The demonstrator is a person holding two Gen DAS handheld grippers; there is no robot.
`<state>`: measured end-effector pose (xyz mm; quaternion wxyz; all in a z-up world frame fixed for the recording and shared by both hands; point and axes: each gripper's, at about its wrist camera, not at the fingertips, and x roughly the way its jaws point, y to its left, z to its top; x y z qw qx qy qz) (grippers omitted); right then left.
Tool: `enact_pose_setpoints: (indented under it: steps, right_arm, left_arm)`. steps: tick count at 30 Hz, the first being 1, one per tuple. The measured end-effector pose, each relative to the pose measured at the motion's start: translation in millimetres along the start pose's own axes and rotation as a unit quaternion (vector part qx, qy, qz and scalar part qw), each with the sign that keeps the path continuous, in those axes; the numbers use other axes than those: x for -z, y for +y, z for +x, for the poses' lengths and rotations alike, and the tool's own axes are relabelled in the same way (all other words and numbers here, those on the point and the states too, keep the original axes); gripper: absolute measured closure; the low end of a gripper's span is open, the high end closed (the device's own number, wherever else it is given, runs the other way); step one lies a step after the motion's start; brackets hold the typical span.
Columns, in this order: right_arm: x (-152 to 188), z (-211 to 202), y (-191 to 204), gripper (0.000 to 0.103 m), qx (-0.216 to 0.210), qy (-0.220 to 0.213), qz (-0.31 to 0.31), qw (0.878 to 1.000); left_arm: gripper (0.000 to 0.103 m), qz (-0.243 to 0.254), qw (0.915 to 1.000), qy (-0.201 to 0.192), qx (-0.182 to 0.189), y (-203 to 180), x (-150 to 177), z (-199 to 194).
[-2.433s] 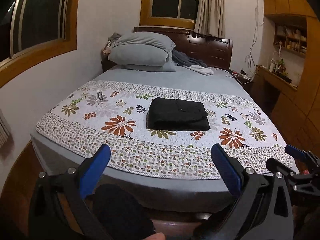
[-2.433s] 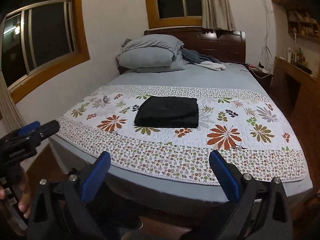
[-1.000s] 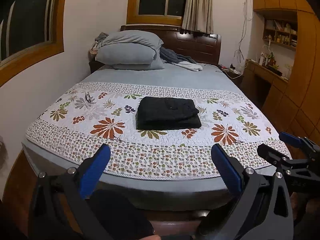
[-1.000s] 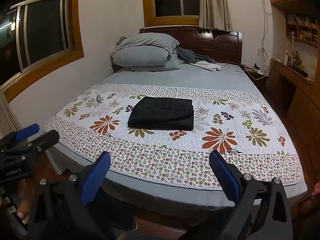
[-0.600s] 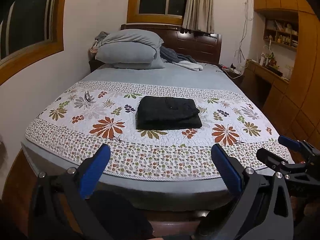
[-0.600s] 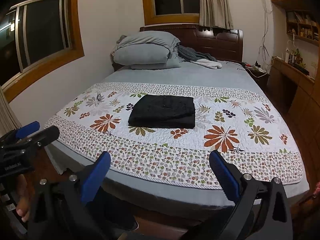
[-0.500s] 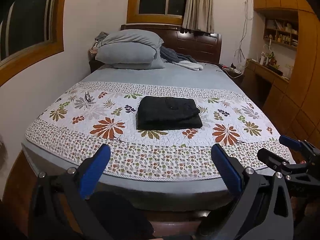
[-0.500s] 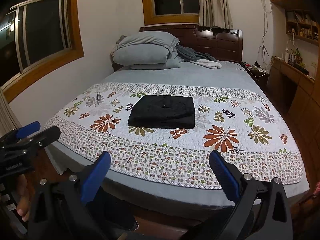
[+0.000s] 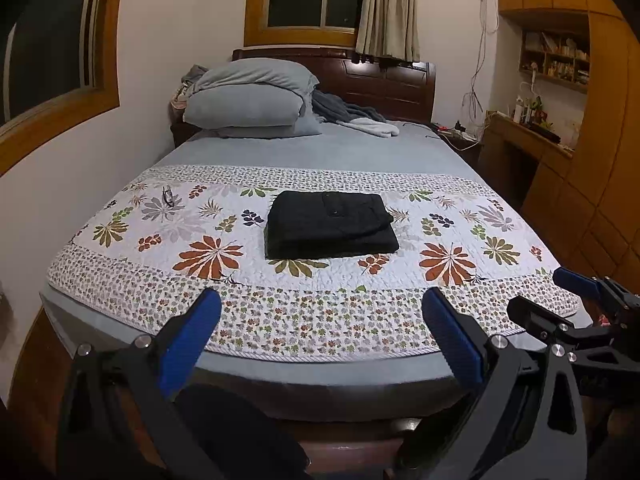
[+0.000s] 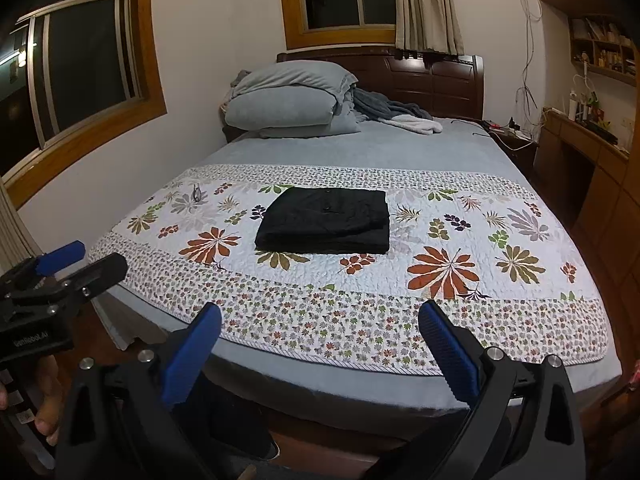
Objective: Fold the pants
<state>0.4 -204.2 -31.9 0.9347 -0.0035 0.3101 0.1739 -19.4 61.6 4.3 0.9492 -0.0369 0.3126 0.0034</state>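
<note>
Standing back from the bed, I am holding both grippers off its foot, well apart from the work. Across the flowered quilt the view is sitting almost exactly as it sat half a second ago; over the past couple of seconds the rig has been drifting back and swinging a little, and now it is settling. At the headboard end, grey pillows are lying stacked, with a rumpled blanket just beside them.

In the middle of the quilt the black pants are lying as a squared, layered bundle, one button showing on top, nothing touching them. They are keeping the same shape and the same spot as in the earlier views, so I am judging the folding finished and the grippers simply pulled away.

On my side, the left gripper is showing its blue pads spread wide and holding nothing. Likewise the right gripper is standing wide apart and empty. Near the quilt's left edge, a pair of glasses is lying untouched.
</note>
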Motion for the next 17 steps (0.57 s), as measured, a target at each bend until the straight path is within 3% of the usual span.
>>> enact_pose_setpoints:
  steps: [17]
  right_arm:
    - [-0.9,-3.0,0.0,0.004,0.001,-0.002,0.007,1.0]
  left_arm:
    - [0.003,-0.001,0.9999,-0.009,-0.011,4.2,-1.3,-4.9]
